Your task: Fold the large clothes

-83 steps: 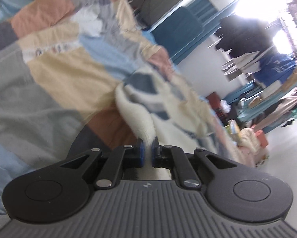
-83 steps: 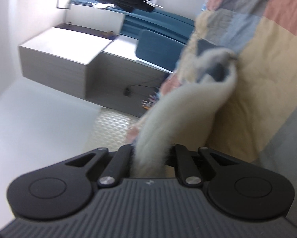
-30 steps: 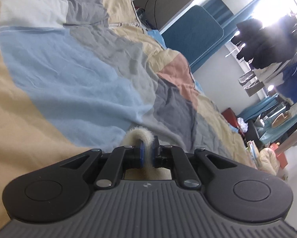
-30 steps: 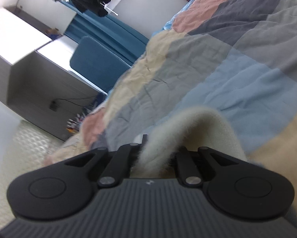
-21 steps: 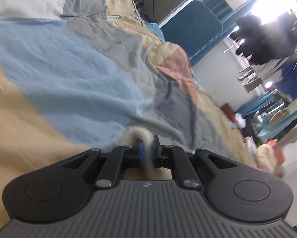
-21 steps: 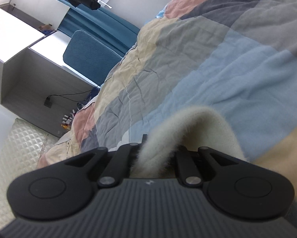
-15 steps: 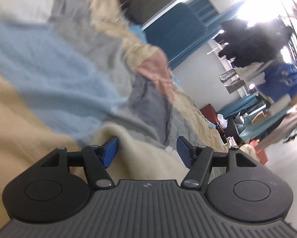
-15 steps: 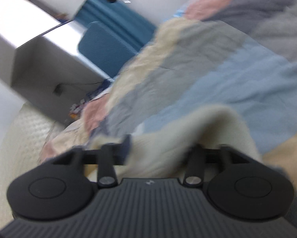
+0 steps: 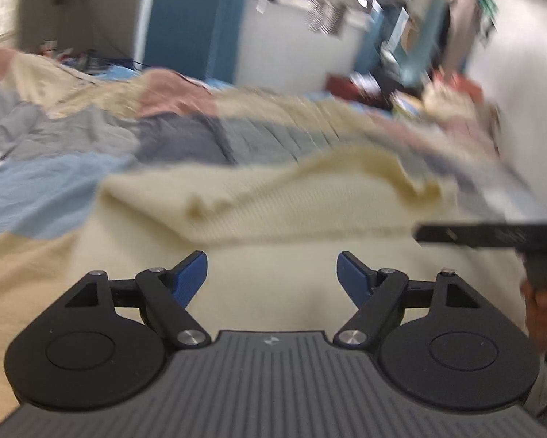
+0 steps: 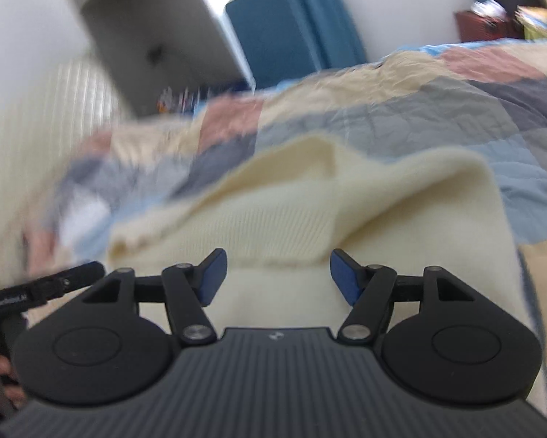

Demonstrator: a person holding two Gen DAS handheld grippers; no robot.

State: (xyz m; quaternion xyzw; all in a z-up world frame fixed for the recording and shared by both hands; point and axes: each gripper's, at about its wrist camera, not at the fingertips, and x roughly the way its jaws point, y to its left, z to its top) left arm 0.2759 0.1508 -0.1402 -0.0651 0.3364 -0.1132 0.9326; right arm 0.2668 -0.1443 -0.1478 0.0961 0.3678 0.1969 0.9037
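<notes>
A cream knit sweater (image 9: 291, 200) lies folded over itself on the patchwork quilt (image 9: 54, 189), its top layer ending in a thick fold. My left gripper (image 9: 270, 259) hovers just above the near part; its jaws are opening, with nothing pinched between the blue pads. In the right wrist view the same sweater (image 10: 291, 215) fills the middle. My right gripper (image 10: 277, 255) hangs over it with its jaws closing, still wide apart and clear of the cloth. Each view catches the other gripper at its edge: the right one (image 9: 492, 235), the left one (image 10: 43, 288).
The quilt (image 10: 455, 109) covers a bed that stretches away from me. Beyond its far edge stand a blue chair (image 9: 178, 25) (image 10: 273, 33) and a grey desk (image 10: 156, 18). Hanging clothes and clutter (image 9: 401, 36) crowd the back right. A hand (image 9: 539, 310) holds the right gripper.
Both grippers were shut on the sweater's fuzzy edge; both have let go and opened. They have pulled back, risen and rolled level, and the sweater now lies on the quilt.
</notes>
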